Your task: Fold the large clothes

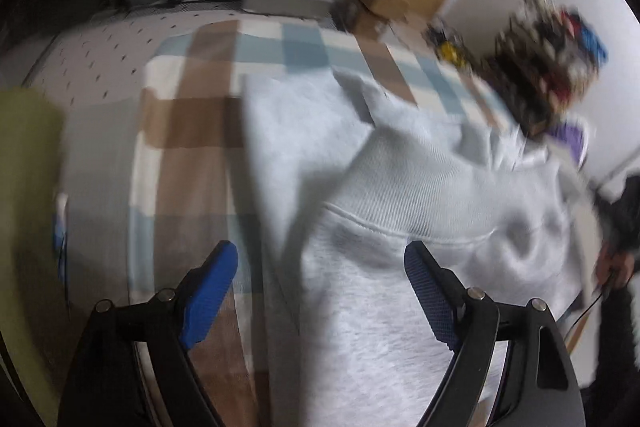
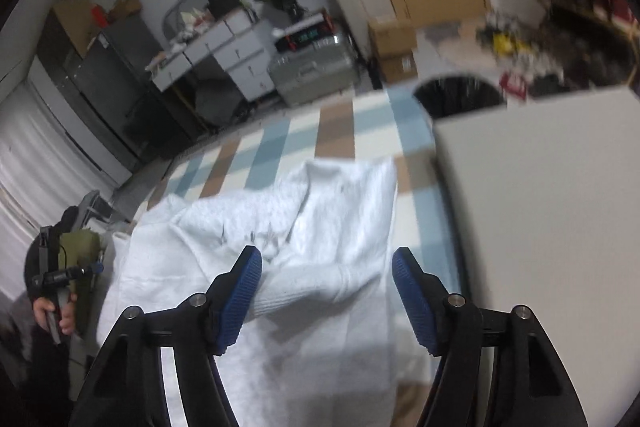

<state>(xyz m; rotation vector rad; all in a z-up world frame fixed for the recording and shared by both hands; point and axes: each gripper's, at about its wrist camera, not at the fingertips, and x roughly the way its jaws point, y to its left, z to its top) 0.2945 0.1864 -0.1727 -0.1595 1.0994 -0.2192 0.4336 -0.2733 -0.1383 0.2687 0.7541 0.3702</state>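
Note:
A pale grey sweatshirt (image 1: pixel 400 167) lies spread on a blanket checked in blue, brown and cream (image 1: pixel 192 131). My left gripper (image 1: pixel 320 251) hangs open just above the garment's left edge; a ribbed seam runs between its blue pads, which grip nothing. In the right wrist view the same sweatshirt (image 2: pixel 340 195) is rumpled, with a ribbed cuff (image 2: pixel 304 291) lying between the fingers of my right gripper (image 2: pixel 327 259). That gripper is open; the cuff rests by its left pad without being pinched. A hand (image 2: pixel 52 311) at the far left holds the other gripper's handle.
A large white flat-topped box (image 2: pixel 540 207) stands close on the right, with a black basket (image 2: pixel 460 95) behind it. Drawers (image 2: pixel 240 55), a grey case (image 2: pixel 312 63) and cardboard boxes (image 2: pixel 394 47) line the far wall. A yellow-green object (image 1: pixel 24 167) sits at the left edge.

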